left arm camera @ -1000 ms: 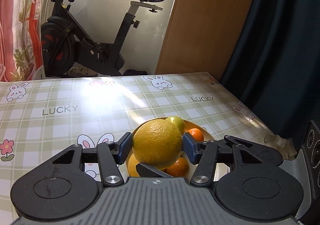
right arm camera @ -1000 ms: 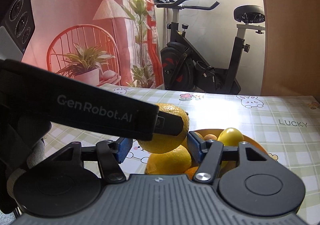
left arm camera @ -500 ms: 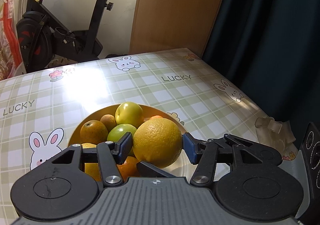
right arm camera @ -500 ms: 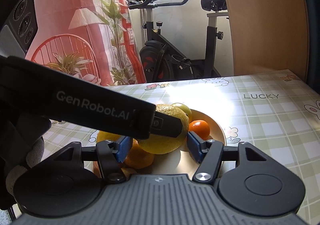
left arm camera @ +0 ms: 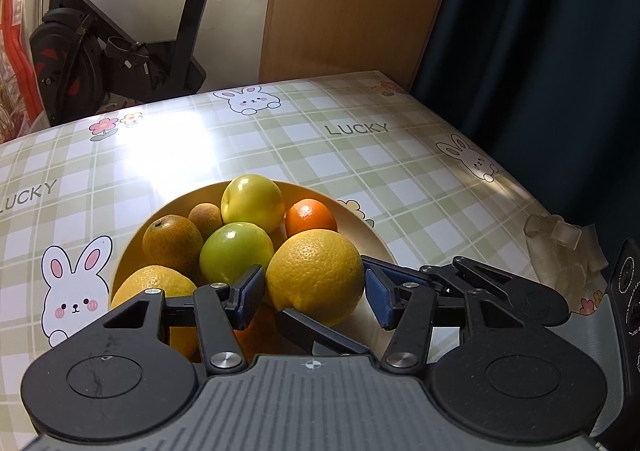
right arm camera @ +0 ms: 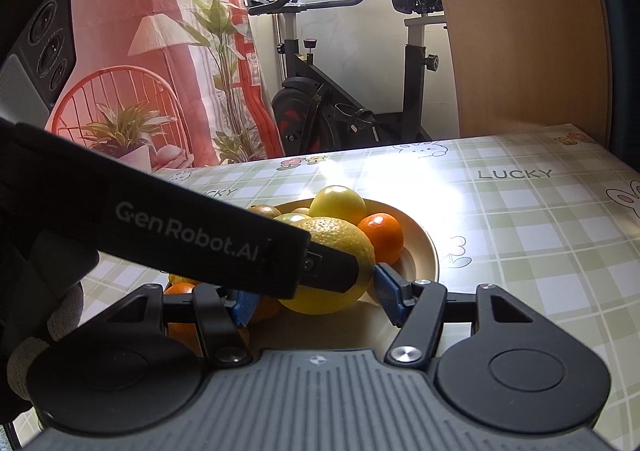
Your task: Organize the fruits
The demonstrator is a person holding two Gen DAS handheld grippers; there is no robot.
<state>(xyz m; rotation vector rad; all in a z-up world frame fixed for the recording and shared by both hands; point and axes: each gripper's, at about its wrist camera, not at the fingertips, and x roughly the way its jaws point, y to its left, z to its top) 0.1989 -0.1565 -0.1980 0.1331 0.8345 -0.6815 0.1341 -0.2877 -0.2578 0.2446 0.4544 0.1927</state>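
Lowered since half a second ago, the left gripper (left arm camera: 316,293) now brings the large yellow dimpled orange (left arm camera: 316,277) down over the round tan bowl (left arm camera: 370,241) of mixed fruit, blue pads pressed against its sides. Its black arm crosses the right gripper (right arm camera: 316,297), whose fingers stand apart, empty, near the bowl's edge.

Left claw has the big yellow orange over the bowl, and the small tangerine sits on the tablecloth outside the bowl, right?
Not quite. The left wrist view shows the small tangerine inside the bowl, behind the big yellow orange between the left claw's pads.
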